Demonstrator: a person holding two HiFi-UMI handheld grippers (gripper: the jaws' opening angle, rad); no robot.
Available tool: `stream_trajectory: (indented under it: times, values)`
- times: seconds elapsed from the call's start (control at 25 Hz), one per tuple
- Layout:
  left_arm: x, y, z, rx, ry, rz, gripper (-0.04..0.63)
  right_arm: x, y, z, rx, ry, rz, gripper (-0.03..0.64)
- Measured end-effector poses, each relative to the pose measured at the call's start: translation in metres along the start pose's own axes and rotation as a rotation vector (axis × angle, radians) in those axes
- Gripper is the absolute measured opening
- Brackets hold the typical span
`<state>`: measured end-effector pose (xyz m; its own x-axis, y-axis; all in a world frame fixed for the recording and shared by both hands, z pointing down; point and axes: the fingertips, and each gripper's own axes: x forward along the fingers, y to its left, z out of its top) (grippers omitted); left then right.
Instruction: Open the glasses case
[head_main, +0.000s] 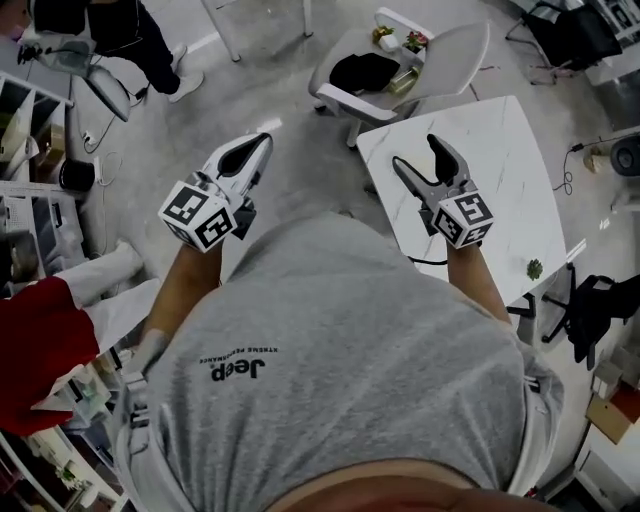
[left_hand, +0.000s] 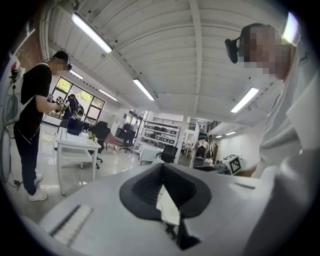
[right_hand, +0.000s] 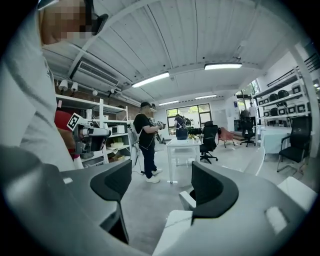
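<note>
No glasses case shows in any view. In the head view my left gripper (head_main: 262, 140) is held over the grey floor, left of the table, with its jaws pressed together and nothing between them. My right gripper (head_main: 413, 150) hovers over the near left part of the white marble table (head_main: 500, 170), jaws spread apart and empty. In the left gripper view the left gripper (left_hand: 162, 170) has its dark pads meeting, pointed out into the room. The right gripper view shows the right gripper (right_hand: 160, 185) with a wide gap between its fingers.
A small green object (head_main: 534, 268) lies near the table's right edge. A white chair (head_main: 440, 55) holding dark cloth and small items stands beyond the table. Another person (right_hand: 147, 145) stands by a white table (right_hand: 182, 146) across the room. Shelving (head_main: 30, 230) lines the left side.
</note>
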<state>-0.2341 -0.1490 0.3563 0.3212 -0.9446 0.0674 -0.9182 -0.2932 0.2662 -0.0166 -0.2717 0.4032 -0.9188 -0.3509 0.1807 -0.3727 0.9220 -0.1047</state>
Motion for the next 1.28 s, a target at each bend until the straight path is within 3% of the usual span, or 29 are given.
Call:
stream_trajectory:
  times: [0.16,0.44,0.68,0.8,0.96,1.12,1.28]
  values:
    - [0.050,0.008,-0.003,-0.019,0.050,-0.002,0.037,0.021,-0.049,0.000,0.000,0.009,0.015,0.353]
    - [0.088,0.040,-0.008,-0.002,0.119,-0.068,0.037,0.045,-0.077,-0.014,0.022,0.053,-0.047,0.353]
    - [0.110,0.069,-0.003,0.015,0.162,-0.223,0.037,0.032,-0.089,-0.011,0.032,0.088,-0.245,0.353]
    - [0.128,0.074,-0.004,0.029,0.192,-0.327,0.037,0.009,-0.102,-0.018,0.040,0.124,-0.374,0.353]
    - [0.148,0.068,-0.014,0.064,0.235,-0.429,0.037,-0.013,-0.113,-0.035,0.052,0.170,-0.474,0.353]
    - [0.170,0.041,-0.035,0.068,0.277,-0.512,0.037,-0.043,-0.112,-0.074,0.083,0.254,-0.503,0.353]
    - [0.194,0.011,-0.055,0.076,0.319,-0.574,0.037,-0.057,-0.116,-0.125,0.080,0.370,-0.463,0.353]
